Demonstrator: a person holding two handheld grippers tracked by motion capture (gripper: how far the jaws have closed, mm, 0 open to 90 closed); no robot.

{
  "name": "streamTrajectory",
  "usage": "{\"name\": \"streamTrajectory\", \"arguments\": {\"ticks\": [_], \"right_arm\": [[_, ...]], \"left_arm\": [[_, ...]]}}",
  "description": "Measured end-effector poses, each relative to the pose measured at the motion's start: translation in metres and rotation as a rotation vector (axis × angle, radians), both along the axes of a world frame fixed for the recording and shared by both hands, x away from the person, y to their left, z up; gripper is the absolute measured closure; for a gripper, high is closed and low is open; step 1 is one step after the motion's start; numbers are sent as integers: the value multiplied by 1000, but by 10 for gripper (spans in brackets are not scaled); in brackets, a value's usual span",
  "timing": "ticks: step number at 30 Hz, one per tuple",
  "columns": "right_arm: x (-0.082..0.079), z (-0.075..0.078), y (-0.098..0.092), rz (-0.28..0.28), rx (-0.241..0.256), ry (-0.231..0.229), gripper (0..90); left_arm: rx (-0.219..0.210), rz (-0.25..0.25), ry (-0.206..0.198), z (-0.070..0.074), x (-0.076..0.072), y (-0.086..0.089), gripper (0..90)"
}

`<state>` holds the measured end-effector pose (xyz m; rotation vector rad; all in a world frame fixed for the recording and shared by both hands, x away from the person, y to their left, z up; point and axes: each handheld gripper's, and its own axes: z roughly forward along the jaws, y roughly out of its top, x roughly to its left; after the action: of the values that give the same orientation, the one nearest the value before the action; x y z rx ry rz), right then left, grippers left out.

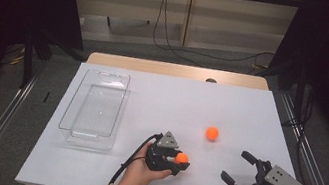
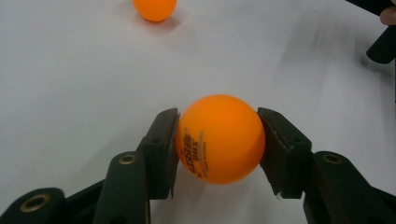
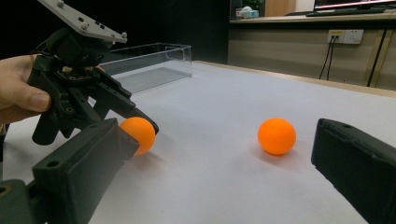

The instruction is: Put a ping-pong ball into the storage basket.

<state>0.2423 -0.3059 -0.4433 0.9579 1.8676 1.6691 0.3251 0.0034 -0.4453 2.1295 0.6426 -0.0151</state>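
Left gripper (image 1: 180, 162) is clamped on an orange ball (image 2: 219, 139), one pad pressed against each side, the ball sitting low over the white table (image 1: 175, 104). Right gripper (image 1: 237, 169) stands nearby with jaws wide apart, gripping nothing. A second orange ball (image 1: 212, 133) lies loose on the table beyond both.

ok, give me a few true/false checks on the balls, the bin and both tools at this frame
1. The left tool is shut on an orange ball. True.
2. The second orange ball lies inside the clear plastic bin. False: it sits on the white table cover, between the two tools and farther from the person.
3. The right tool is open and holds nothing. True.
4. The bin already holds a ball. False: nothing lies in it.
5. The held ball has dark print on it. True, seen in the left gripper view.
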Motion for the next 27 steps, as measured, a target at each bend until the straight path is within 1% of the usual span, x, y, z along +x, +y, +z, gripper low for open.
{"name": "streamTrajectory", "arguments": {"ticks": [7, 9, 12, 21, 27], "right_arm": [[0, 0, 0, 0, -1, 0, 16], [0, 0, 0, -1, 1, 0, 16], [0, 0, 0, 0, 0, 0, 16], [0, 0, 0, 0, 0, -1, 16], [0, 0, 0, 1, -1, 0, 16]], "left_arm": [[-17, 13, 2, 5, 2, 5, 508], [-9, 18, 5, 7, 3, 6, 508], [-12, 22, 4, 8, 3, 8, 508], [-18, 36, 19, 10, 4, 10, 508], [-10, 37, 18, 12, 6, 13, 508]]}}
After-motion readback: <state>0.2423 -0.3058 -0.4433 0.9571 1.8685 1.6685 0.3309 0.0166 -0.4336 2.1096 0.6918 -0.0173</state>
